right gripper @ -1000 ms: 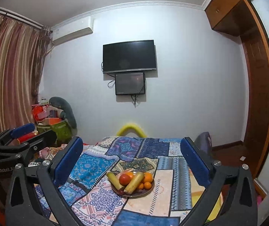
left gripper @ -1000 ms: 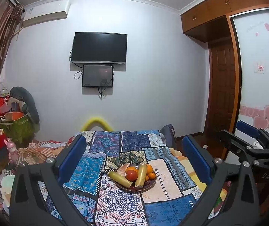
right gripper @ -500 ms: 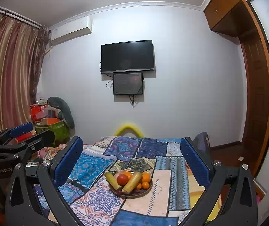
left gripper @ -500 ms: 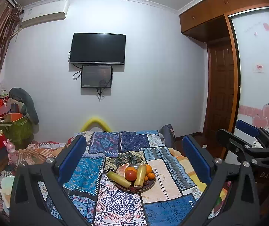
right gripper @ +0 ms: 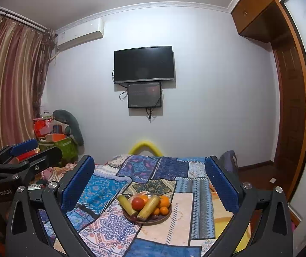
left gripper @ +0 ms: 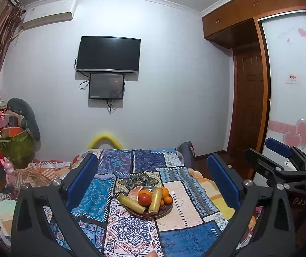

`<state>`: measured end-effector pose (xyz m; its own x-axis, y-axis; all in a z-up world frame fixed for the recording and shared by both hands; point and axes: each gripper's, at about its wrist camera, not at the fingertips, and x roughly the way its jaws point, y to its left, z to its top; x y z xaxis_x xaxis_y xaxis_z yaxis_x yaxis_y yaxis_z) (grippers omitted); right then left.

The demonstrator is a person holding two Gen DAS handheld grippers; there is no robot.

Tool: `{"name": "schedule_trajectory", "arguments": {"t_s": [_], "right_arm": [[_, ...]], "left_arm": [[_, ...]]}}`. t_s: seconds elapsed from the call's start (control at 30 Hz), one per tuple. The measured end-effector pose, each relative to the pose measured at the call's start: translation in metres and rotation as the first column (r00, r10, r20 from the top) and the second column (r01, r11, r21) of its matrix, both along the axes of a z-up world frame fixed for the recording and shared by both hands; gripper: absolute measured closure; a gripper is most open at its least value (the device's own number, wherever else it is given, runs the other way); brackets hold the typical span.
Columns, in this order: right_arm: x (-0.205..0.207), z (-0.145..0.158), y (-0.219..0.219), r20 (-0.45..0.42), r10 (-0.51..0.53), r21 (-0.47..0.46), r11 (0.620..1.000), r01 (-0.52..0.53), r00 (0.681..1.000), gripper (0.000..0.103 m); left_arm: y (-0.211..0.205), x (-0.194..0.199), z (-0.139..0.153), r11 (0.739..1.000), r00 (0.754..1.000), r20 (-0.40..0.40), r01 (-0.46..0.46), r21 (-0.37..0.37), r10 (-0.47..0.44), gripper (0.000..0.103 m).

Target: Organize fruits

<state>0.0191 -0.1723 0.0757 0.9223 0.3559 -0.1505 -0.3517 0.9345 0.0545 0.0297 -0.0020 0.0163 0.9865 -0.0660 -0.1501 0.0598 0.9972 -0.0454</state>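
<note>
Hovering wide apart and empty, left gripper (left gripper: 153,180) and right gripper (right gripper: 149,180) face the fruit plate (right gripper: 147,218) mid-bedspread (right gripper: 187,224). Fruits sit piled on it; scene fits either sorting pending or sorting finished.

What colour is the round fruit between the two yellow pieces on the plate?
Red; the round fruit shows best in the right wrist view.
</note>
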Motion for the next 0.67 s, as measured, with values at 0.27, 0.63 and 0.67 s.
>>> {"name": "schedule_trajectory", "arguments": {"t_s": [0.27,0.63,0.67], "right_arm": [[0.0009,0.0008,-0.0018,0.000,-0.005,0.005,1.000,0.005,1.000,0.000],[0.0031,0.0018,-0.0032,-0.004,-0.009,0.006,1.000,0.009,1.000,0.000],[0.0034,0.0019,-0.0032,-0.005,-0.008,0.006,1.000,0.008,1.000,0.000]], "left_arm": [[-0.0029,0.0017,-0.0001,1.000,1.000,-0.007,-0.001,0.006,0.001,0.000],[-0.0035,0.0040,-0.0016,1.000,1.000,-0.017,0.004,0.002,-0.004,0.000],[-0.0034,0.0049,-0.0019,1.000,1.000,-0.020,0.004,0.001,-0.004,0.000]]}}
